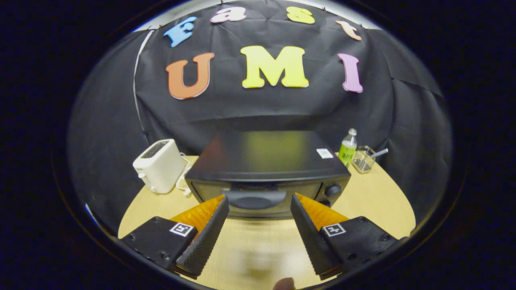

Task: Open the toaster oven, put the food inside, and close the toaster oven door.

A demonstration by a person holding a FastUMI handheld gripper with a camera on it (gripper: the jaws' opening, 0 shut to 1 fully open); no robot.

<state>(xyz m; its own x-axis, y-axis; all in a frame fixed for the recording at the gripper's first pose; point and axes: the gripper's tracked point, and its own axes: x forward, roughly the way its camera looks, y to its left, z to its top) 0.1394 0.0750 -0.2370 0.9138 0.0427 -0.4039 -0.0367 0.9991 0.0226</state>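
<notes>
1. Black textured fingers with orange backing, spread wide apart; gripper open, nothing between the pads, each finger base marked with a square black-and-white tag.
2. Just ahead of the fingertips: black toaster oven, front face toward the gripper, door shut.
3. Dark curved door handle sitting in the gap between the two fingertips, slightly beyond them; whether touching, cannot tell.
4. Round control knob on the oven's front, just past the right fingertip.
5. Small white label on the oven's flat top, near its far right corner.
6. Pale wooden round table under everything, bare stretch between the fingers blurred.
7. Rounded brownish blob at the near table edge, below the fingers, too cut off to identify.
8. Left of the oven, close beside it: white toaster with slots on top, white cord trailing between it and the oven.
9. Right of the oven, toward the far table edge: green-labelled bottle with a white cap, standing upright.
10. Just beside the bottle: clear container with a pale stick-like item leaning out of it.
11. Behind all: black cloth wall of the booth.
</notes>
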